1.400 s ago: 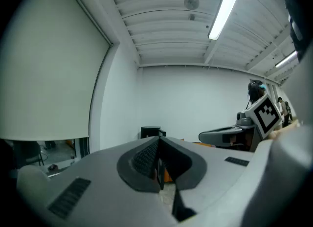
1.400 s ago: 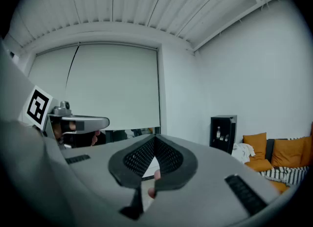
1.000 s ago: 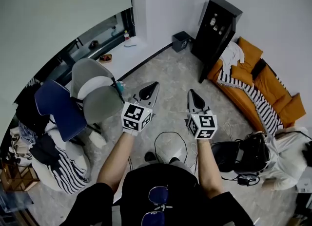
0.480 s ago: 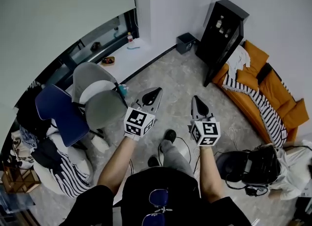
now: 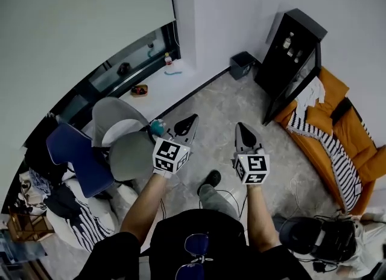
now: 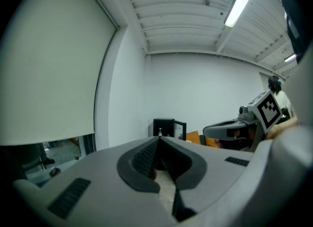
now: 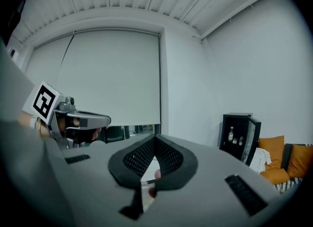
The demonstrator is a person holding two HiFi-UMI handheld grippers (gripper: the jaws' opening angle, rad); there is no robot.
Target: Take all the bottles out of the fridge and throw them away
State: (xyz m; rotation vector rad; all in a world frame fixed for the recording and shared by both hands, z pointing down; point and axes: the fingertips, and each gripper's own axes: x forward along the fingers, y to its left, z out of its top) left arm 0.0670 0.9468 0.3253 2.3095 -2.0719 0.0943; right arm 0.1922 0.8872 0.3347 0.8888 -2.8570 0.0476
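From my station I saw both claws held out ahead of the person, side by side and a little apart, above the grey marbled floor [image 5: 241, 101]. The left gripper [image 5: 192, 118] had its jaws pressed together to a point, with nothing between them. Its own view showed the dark ribbed pads [image 6: 146, 155] meeting at the tip. The right gripper [image 5: 239, 126] was the same, with its jaws closed tight and empty.

The tall black fridge with a glass door [image 5: 288, 61] stood against the white wall, ahead and to the right of the grippers and well apart from both. Its door hung open. A few small bottles [image 5: 290, 41] sat on an upper shelf inside. In the right gripper view I could make out one taller bottle with lower ones beside it, all in the fridge.

A small dark square bin [image 5: 243, 65] sat on the floor by the wall, just left of the fridge. To the fridge's right was an orange sofa [image 5: 347, 113], with a black-and-white striped blanket [image 5: 329, 152] hanging over its front and a white cloth [image 5: 310, 95] at the end nearest the fridge. Left of the grippers stood two grey round-backed chairs [image 5: 123, 152] and a blue chair [image 5: 75, 152].
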